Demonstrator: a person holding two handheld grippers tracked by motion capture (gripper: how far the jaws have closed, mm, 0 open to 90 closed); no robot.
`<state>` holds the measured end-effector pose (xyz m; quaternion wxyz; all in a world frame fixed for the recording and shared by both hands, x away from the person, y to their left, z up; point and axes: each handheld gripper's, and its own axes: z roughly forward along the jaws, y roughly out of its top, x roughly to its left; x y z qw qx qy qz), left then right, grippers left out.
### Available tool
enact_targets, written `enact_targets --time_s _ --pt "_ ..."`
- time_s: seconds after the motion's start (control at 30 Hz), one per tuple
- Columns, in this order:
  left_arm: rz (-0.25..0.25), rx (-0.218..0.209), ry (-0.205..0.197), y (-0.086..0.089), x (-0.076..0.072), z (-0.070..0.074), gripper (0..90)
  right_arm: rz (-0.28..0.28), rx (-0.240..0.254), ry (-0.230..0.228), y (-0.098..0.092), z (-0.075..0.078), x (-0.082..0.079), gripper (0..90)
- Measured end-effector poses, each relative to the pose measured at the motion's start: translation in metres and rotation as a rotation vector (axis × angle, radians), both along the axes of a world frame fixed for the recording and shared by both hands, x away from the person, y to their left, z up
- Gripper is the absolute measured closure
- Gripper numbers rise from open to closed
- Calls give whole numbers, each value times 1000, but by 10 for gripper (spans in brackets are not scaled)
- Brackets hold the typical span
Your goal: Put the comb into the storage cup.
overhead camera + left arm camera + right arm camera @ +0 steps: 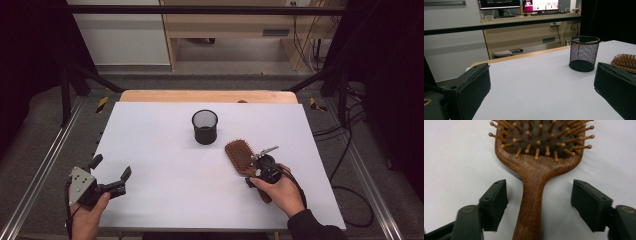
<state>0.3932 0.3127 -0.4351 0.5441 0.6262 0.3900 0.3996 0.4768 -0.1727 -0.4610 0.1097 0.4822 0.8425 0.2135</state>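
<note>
Wooden paddle hairbrush (534, 185) lain bristles-up on white tabletop (165, 165), handle straddled untouched by spread right gripper (539, 202), handle end cut off, left gripper (541, 87) spread, mesh cup (205, 126) nearby.

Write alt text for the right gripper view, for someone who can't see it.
A brown wooden paddle hairbrush with wooden bristles lies bristles-up on a white table. Its handle runs between the two black jaws of the right gripper, which stand open with gaps on both sides.
</note>
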Motion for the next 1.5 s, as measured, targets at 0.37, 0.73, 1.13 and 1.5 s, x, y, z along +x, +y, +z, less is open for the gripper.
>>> enact_targets --time_s 0.37,0.73,1.13,1.5 --pt "0 -5 1 1 0 0 8 23 -16 0 -3 4 2 579" --pt "-4 -9 -9 1 0 2 8 56 -33 50 -1 6 7 666" --pt "-5 -15 -11 3 2 2 9 90 -39 43 -4 7 9 730" --pt "12 -29 -16 10 2 4 9 86 40 -11 -22 9 2 730"
